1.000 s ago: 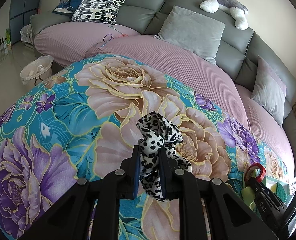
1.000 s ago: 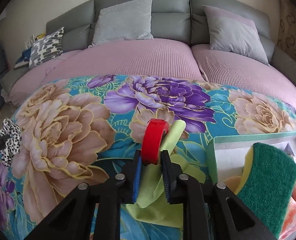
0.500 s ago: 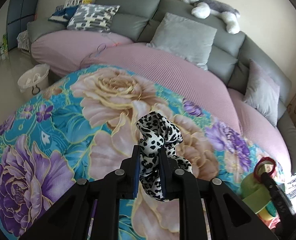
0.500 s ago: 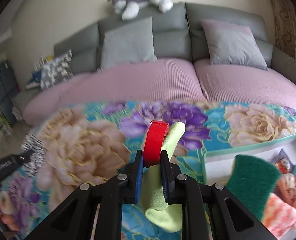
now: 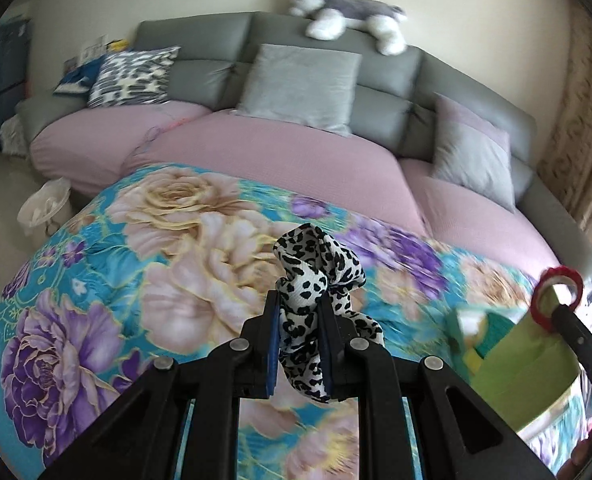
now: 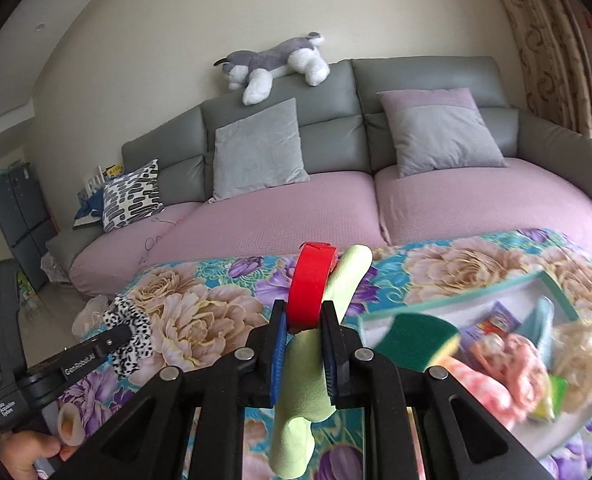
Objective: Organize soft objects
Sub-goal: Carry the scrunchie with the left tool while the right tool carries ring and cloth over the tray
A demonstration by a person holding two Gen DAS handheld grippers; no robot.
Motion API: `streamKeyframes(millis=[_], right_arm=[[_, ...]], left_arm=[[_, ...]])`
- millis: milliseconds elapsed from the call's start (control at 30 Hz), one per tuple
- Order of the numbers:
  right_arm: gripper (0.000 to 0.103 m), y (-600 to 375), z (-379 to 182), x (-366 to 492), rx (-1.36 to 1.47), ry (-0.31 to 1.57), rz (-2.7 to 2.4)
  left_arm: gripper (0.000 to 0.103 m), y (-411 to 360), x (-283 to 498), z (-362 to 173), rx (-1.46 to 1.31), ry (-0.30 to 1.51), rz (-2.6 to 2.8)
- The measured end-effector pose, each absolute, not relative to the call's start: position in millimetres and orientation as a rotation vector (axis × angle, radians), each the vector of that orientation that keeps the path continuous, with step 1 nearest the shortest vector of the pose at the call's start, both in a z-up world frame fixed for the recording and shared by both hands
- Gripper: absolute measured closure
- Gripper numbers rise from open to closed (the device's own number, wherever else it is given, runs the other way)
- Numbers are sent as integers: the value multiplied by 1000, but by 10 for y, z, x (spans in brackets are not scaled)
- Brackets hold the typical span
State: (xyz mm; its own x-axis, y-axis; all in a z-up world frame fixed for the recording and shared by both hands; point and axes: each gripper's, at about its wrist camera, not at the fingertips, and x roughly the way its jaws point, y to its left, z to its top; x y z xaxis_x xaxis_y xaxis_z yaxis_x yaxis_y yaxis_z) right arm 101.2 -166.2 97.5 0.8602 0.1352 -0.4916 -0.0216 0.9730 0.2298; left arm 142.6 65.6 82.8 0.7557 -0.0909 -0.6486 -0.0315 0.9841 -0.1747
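My left gripper (image 5: 300, 314) is shut on a black-and-white leopard-print scrunchie (image 5: 316, 264), held up above the floral cloth (image 5: 136, 280). The right wrist view shows that gripper (image 6: 128, 332) at the left with the scrunchie (image 6: 130, 354) in its tip and a hand below it. My right gripper (image 6: 302, 324) is shut on a red ring (image 6: 310, 280) and a light-green cloth (image 6: 300, 392) that hangs down between the jaws. From the left wrist view the right gripper (image 5: 552, 308) is at the far right with the red ring (image 5: 558, 294) and green cloth (image 5: 532, 356).
A teal-rimmed white box (image 6: 456, 292) at the right holds a green sponge (image 6: 416, 336), pink fluffy items (image 6: 512, 364) and other soft things. Behind the cloth stands a grey sofa with pink seat covers (image 6: 288, 208), cushions (image 6: 256, 148) and a plush dog (image 6: 276, 60). A white basket (image 5: 42, 208) sits on the floor.
Both grippers have risen and drawn back from the cloth, each still holding its item. More of the sofa and wall shows now; the box has slid toward the lower right.
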Motion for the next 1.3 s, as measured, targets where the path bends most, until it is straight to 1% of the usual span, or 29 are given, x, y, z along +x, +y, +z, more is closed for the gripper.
streamKeyframes(millis=[433, 633, 833, 933, 1033, 1167, 1300], right_arm=[[86, -2281, 1019, 554, 266, 507, -24], [86, -2662, 1067, 393, 280, 464, -134], [86, -3044, 918, 401, 337, 481, -172], [86, -3154, 768, 487, 346, 526, -168], [86, -3246, 548, 592, 376, 610, -166], [86, -3310, 324, 687, 406, 685, -141], [86, -3269, 245, 704, 398, 714, -125]], left_arm=[[86, -502, 1087, 1030, -3, 686, -281], [86, -773, 1059, 978, 31, 713, -339], [86, -1237, 1023, 876, 70, 750, -464], [86, -1497, 991, 787, 122, 769, -507], [86, -1719, 992, 633, 170, 815, -535], [85, -1836, 1010, 445, 218, 870, -527], [85, -1881, 1034, 304, 244, 913, -509]])
